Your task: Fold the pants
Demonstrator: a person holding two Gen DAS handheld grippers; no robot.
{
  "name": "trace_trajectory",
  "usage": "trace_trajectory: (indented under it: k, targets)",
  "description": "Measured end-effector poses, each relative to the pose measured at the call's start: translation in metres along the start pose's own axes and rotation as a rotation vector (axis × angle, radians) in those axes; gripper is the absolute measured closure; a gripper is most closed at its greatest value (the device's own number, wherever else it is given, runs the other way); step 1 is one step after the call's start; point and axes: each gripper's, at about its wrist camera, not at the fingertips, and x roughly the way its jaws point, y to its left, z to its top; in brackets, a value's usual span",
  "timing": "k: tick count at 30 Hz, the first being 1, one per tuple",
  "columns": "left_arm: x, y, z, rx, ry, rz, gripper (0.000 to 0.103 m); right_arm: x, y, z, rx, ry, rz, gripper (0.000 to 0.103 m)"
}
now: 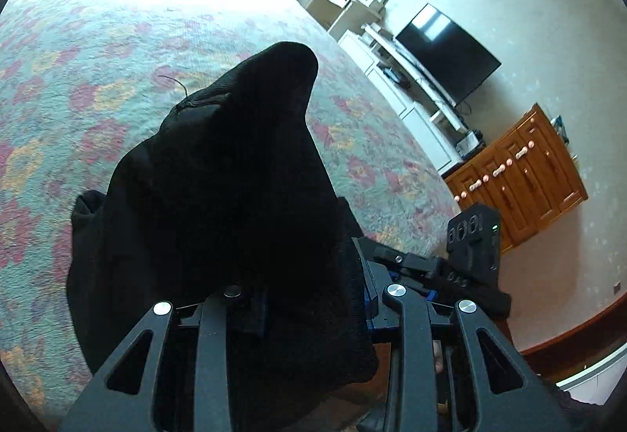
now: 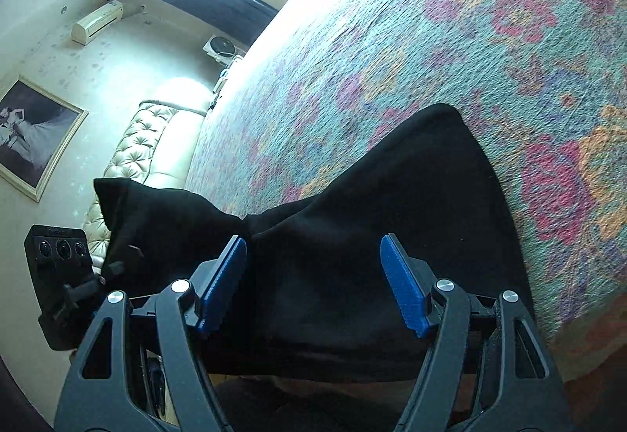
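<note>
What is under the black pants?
Under the black pants lies the flowered bedspread. They drape over the left gripper, hiding its fingers.

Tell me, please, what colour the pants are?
Plain black pants, clearest in the right wrist view.

Two wrist fisheye views, each looking forward and downward along its claw, close above black pants (image 1: 219, 196) on a floral bed (image 2: 450, 40). Both share the pants and bed.
</note>
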Motion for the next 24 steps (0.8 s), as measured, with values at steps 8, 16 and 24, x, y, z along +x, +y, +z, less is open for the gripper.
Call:
trace_trajectory:
  k: [8, 16, 24]
  targets:
    - [0.087, -0.002, -0.024, -0.004, 0.116, 0.083, 0.062, 0.000, -0.016, 0.004, 0.044, -0.001, -0.001, 0.032]
    - [0.027, 0.008, -0.032, -0.102, -0.010, -0.026, 0.042, 0.009, -0.021, 0.009, 0.043, 0.052, 0.029, 0.026]
    - [-0.084, 0.106, -0.056, -0.291, -0.226, 0.101, 0.025, 0.027, -0.010, 0.020, 0.001, 0.145, 0.052, 0.021]
